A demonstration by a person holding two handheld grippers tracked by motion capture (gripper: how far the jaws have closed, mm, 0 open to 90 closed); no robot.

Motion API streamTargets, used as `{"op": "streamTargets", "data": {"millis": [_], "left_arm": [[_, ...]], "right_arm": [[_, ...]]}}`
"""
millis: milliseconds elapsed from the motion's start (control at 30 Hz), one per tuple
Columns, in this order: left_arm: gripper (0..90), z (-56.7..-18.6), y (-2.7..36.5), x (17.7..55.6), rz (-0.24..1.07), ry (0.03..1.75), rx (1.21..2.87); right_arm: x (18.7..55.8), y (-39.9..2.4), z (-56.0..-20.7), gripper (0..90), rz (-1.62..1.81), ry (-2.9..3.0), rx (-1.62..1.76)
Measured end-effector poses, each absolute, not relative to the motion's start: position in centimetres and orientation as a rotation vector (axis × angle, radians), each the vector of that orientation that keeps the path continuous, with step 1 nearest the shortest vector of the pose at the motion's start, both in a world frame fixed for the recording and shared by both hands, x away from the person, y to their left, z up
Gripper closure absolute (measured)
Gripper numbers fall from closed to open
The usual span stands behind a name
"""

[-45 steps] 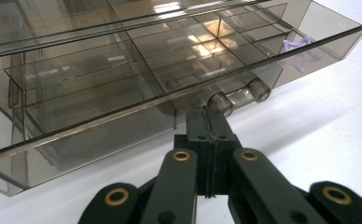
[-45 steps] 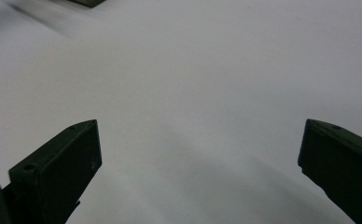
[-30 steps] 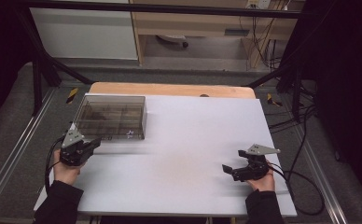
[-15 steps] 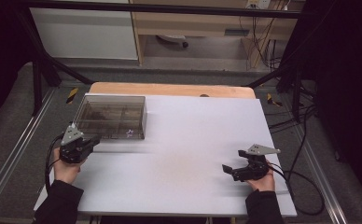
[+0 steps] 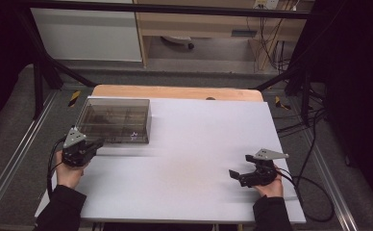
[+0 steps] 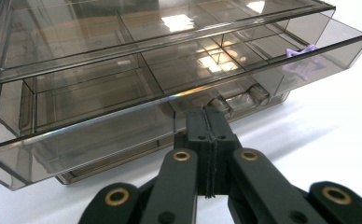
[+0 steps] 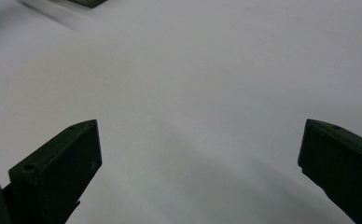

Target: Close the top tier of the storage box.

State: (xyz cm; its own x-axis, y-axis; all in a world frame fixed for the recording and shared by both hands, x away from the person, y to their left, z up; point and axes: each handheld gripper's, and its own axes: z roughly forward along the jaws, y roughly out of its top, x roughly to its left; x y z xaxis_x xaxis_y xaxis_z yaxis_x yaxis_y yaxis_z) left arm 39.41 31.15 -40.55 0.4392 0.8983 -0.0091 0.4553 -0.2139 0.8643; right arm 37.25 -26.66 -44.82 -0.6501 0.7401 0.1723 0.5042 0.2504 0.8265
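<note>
The left gripper [image 6: 206, 122] sits clenched at the drawer [image 6: 179, 109] handle of the smoky box [image 5: 115, 120] at the table's [image 5: 199, 159] far left, likely to work the slightly open drawer. The right gripper [image 5: 237, 176] rests released, well apart, free to assist.

- From above, my white table [image 5: 194, 159] is lit evenly and brightly, while the room around it falls off into near black.
- That high view is soft and grainy; a faint horizontal smear runs across the tabletop.
- Through my left gripper [image 6: 207, 122], the smoky clear box [image 6: 123, 79] catches overhead lamps as 2 white glare patches, plus a thin rainbow line along 1 edge.
- The nearest links of those tongs blur at the bottom.
- Past my right gripper [image 7: 200, 154], the surface looks flat grey with soft, diffuse shadows; its tips are dark and slightly fuzzy.
</note>
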Motion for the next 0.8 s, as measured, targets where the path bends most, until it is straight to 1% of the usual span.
{"op": "streamTargets", "data": {"millis": [800], "left_arm": [[89.6, -40.59, 30.95, 40.34, 0.675, 1.165, 1.827]], "right_arm": [[37.26, -26.62, -44.84, 0.1, 1.353, 2.270, 1.165]]}}
